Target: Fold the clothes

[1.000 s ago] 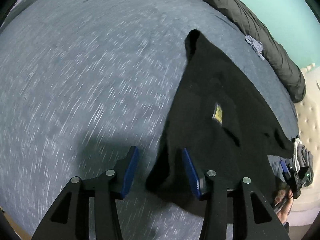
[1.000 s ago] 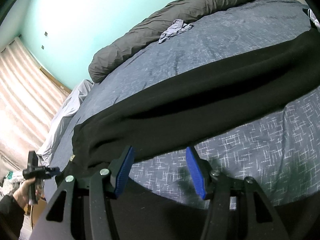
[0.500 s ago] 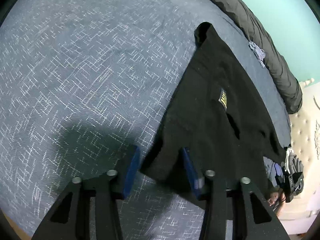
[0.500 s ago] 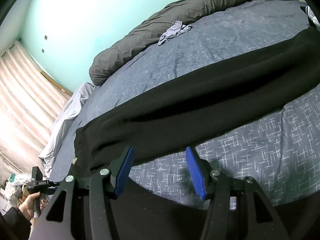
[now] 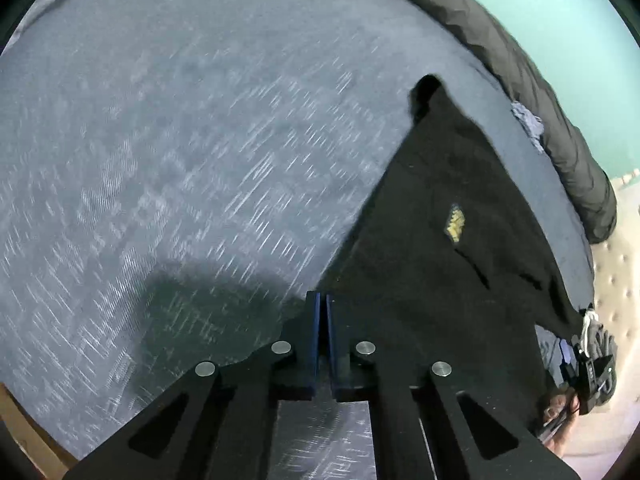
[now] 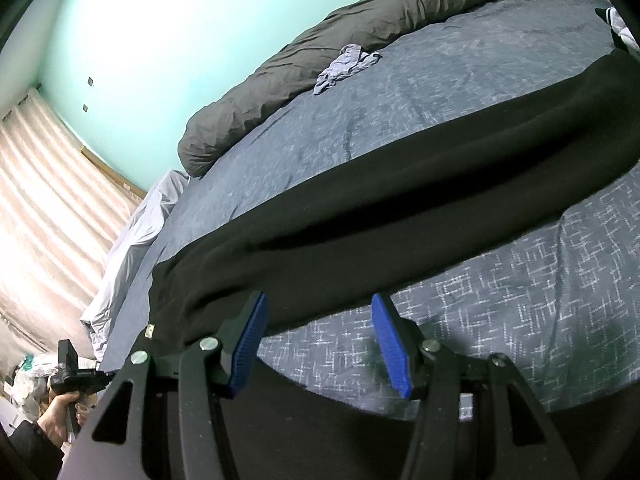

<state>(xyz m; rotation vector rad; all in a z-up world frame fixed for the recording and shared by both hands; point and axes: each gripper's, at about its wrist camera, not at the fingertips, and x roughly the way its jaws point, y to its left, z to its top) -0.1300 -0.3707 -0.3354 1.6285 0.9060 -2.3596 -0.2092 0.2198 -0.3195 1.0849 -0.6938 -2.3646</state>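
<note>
Left wrist view: the left gripper [image 5: 323,312], whose jaws stood apart over the garment's near corner half a second ago, now has its blue pads pressed together at lower centre of the frame. The garment [image 5: 452,264] edge runs right up to the pads, so the jaws most likely pinch that corner, though the cloth between them is not plainly visible. The bedspread [image 5: 180,160] is streaked with motion blur, which indicates the gripper is moving. The garment extends from lower centre to a point at upper right, a yellow label [image 5: 455,226] on its face. The right gripper [image 5: 592,372] appears small at the right edge. Right wrist view: the right gripper [image 6: 318,340] is unchanged, jaws wide and empty, hovering just over the garment's [image 6: 400,216] near edge. The garment lies as a long dark band across mid-frame on the bedspread [image 6: 500,300]. The left gripper [image 6: 70,372] shows at lower left. Judgement: one corner is now secured; the opposite end remains free, so a two-handed fold cannot yet proceed.
</note>
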